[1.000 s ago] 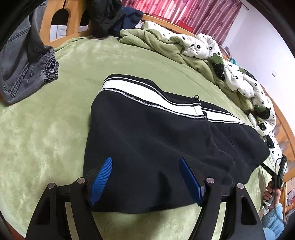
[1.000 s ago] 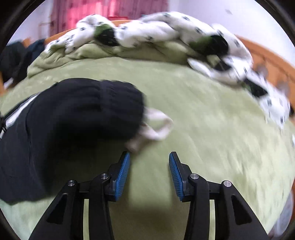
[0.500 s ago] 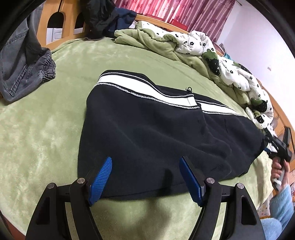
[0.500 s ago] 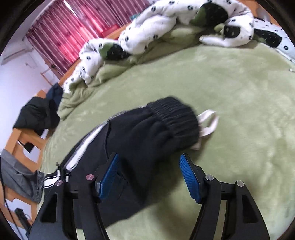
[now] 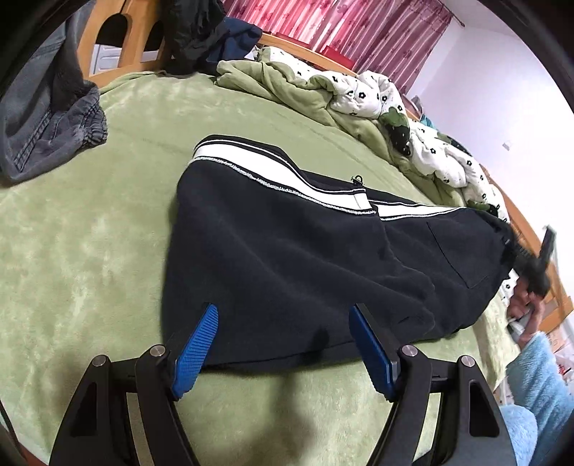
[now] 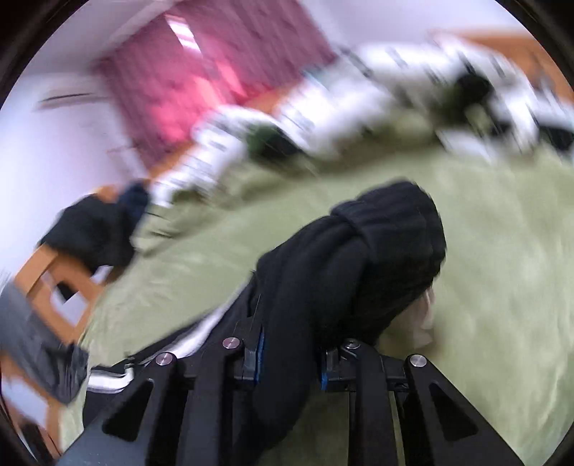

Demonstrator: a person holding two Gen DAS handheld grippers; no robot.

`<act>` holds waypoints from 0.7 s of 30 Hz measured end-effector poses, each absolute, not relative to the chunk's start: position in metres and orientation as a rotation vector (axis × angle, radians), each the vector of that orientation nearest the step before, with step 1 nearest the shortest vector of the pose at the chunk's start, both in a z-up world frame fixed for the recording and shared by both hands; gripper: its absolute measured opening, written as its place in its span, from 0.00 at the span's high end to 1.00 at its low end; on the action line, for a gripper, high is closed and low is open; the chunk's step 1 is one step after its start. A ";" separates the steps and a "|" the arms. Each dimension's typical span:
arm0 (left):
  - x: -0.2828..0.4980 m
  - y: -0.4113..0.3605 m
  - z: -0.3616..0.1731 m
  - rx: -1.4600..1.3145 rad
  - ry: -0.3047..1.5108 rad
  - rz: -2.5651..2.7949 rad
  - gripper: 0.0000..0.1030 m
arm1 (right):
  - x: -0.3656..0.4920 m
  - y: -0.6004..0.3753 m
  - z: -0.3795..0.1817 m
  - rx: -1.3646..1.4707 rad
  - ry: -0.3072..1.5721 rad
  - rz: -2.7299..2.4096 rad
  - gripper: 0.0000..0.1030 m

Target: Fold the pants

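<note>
Black pants (image 5: 287, 258) with white side stripes lie folded across a green bed (image 5: 89, 251). My left gripper (image 5: 283, 344) is open, its blue pads straddling the near edge of the pants without holding them. In the right wrist view, which is blurred, my right gripper (image 6: 290, 355) is shut on the black pants (image 6: 358, 269) near the ribbed waistband, lifting that end off the bed. The right gripper also shows at the far right of the left wrist view (image 5: 538, 265), at the waistband end.
A grey denim garment (image 5: 46, 122) lies at the bed's left. A green and white spotted duvet (image 5: 358, 104) is bunched along the far side. Dark clothes (image 5: 204, 32) hang on the wooden bed frame (image 5: 118, 53). Red curtains (image 5: 340, 28) behind.
My right gripper moved onto the waistband end, closed on it and lifted it. My left gripper stayed open and drew back slightly to the pants' near edge.
</note>
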State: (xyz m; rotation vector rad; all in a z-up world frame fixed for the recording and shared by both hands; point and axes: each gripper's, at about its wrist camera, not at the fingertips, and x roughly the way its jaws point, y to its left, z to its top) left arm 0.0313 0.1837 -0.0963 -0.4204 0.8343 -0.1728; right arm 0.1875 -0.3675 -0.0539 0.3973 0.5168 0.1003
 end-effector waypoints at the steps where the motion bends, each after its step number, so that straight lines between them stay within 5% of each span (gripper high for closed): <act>1: 0.029 0.186 -0.097 -0.425 0.833 -0.179 0.28 | 0.183 -0.364 -0.055 0.327 0.489 0.095 0.78; 7: 0.024 0.194 -0.101 -0.440 0.823 -0.174 0.28 | 0.209 -0.404 -0.141 0.440 0.909 -0.041 0.67; 10: 0.022 0.195 -0.096 -0.444 0.811 -0.178 0.28 | 0.180 -0.405 -0.144 0.414 0.882 -0.113 0.50; 21: 0.022 0.192 -0.102 -0.416 0.872 -0.117 0.29 | 0.112 -0.356 -0.081 0.109 0.813 -0.176 0.50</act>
